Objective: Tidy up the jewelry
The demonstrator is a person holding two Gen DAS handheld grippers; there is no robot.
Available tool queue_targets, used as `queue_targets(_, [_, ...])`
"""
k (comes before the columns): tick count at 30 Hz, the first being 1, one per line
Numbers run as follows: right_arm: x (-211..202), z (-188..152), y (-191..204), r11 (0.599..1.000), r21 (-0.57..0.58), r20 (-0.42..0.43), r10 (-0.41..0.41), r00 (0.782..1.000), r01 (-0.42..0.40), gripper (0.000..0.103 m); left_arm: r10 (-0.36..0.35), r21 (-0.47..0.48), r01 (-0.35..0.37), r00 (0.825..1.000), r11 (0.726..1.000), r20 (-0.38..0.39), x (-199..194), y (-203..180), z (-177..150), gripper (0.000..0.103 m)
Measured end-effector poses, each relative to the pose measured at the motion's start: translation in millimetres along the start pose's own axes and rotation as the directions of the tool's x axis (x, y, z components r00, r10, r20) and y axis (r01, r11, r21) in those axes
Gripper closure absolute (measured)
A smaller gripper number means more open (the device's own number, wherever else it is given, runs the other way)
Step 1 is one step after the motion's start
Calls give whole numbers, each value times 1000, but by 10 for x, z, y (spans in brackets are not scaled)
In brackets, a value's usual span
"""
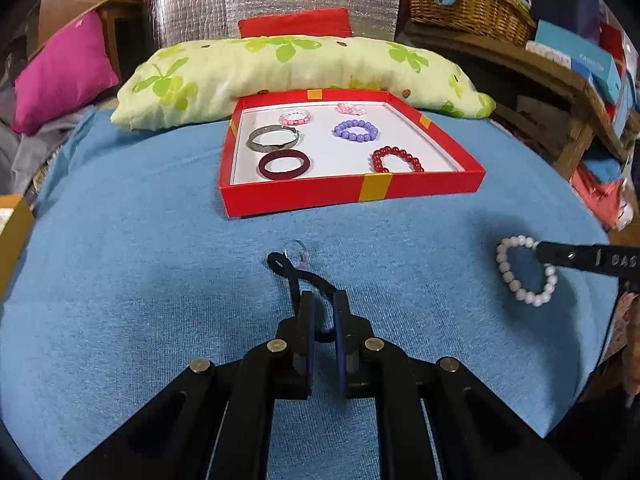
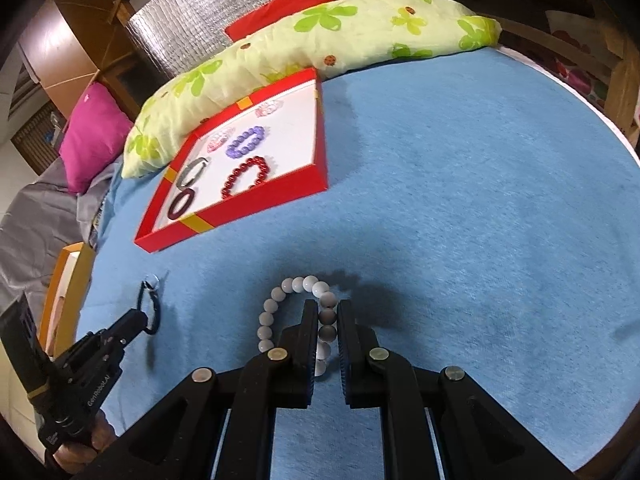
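In the upper middle, the red tray (image 1: 362,188) holds six pieces already; left gripper (image 1: 323,300) pinches a black cord (image 1: 298,280) (clear ring attached, I think), right gripper (image 2: 324,312) clamps the white bead bracelet (image 2: 298,283), both still outside.

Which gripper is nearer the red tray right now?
Left. The left gripper sits directly before the red tray, holding a black cord; the right gripper is farther off to the side.

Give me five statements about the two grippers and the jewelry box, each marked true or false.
1. The right gripper is shut on the white bead bracelet. True.
2. The left gripper has open, empty jaws. False: it is shut on a black cord.
3. The red box holds six pieces. True.
4. The purple bead bracelet lies on the blue cloth. False: it is in the box.
5. The box has a lid on. False: it is open.
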State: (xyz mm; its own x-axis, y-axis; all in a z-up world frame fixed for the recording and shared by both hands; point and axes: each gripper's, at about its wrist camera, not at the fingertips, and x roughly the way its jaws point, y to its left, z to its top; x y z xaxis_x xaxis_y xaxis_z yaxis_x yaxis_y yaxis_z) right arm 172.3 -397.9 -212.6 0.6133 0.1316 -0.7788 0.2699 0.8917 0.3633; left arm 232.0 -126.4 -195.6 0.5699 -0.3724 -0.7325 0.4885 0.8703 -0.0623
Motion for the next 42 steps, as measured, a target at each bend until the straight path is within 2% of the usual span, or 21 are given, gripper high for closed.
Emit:
queue_targets(9, [150, 44, 213, 999, -31, -26, 22, 999, -22, 92, -59, -48, 57, 998, 997, -35, 14, 173, 50, 92])
queue_targets(13, [197, 42, 260, 999, -43, -43, 14, 999, -16, 90, -63, -52, 61, 997, 997, -47, 1, 193, 45, 52])
queue_targets(14, [208, 43, 262, 999, -41, -50, 15, 999, -17, 90, -62, -54, 60, 997, 997, -44, -12, 199, 45, 48])
queue_targets(19, [192, 62, 236, 999, -36, -43, -7, 999, 6, 90, -106, -76, 101, 992, 992, -64, -16, 216, 20, 44])
queue_targets(22, [186, 70, 180, 1000, -11, -54, -2, 999, 2, 90, -107, -73, 101, 991, 992, -80, 31, 166, 4, 44])
queue_targets(25, [189, 55, 166, 1000, -14, -66, -2, 998, 1, 81, -97, -60, 92, 992, 994, -81, 84, 91, 17, 44])
queue_targets(27, [186, 40, 164, 1000, -15, -71, 11, 997, -12, 71, -83, -51, 79, 994, 996, -76, 123, 59, 30, 44])
queue_targets(28, [183, 31, 172, 1000, -22, -71, 15, 997, -17, 70, -75, -49, 71, 994, 996, -80, 152, 52, 35, 44])
queue_targets(30, [184, 3, 209, 999, -50, -67, 7, 998, -10, 68, -56, -56, 51, 994, 997, -90, 225, 60, 37, 53])
queue_targets(34, [202, -82, 330, 988, -152, -59, -18, 998, 9, 73, -36, -67, 31, 996, 997, -77, 255, 106, 51, 82])
queue_targets(35, [205, -105, 363, 983, -183, -51, -35, 998, 25, 89, -42, -85, 35, 996, 996, -77, 259, 142, 53, 89])
queue_targets(38, [206, -164, 449, 964, -256, -29, -78, 997, 68, 92, -47, -121, 38, 996, 992, -72, 254, 227, 54, 97])
queue_targets(42, [113, -132, 432, 967, -246, 11, -64, 998, 65, 93, -39, -132, 32, 998, 991, -53, 216, 272, 73, 98])
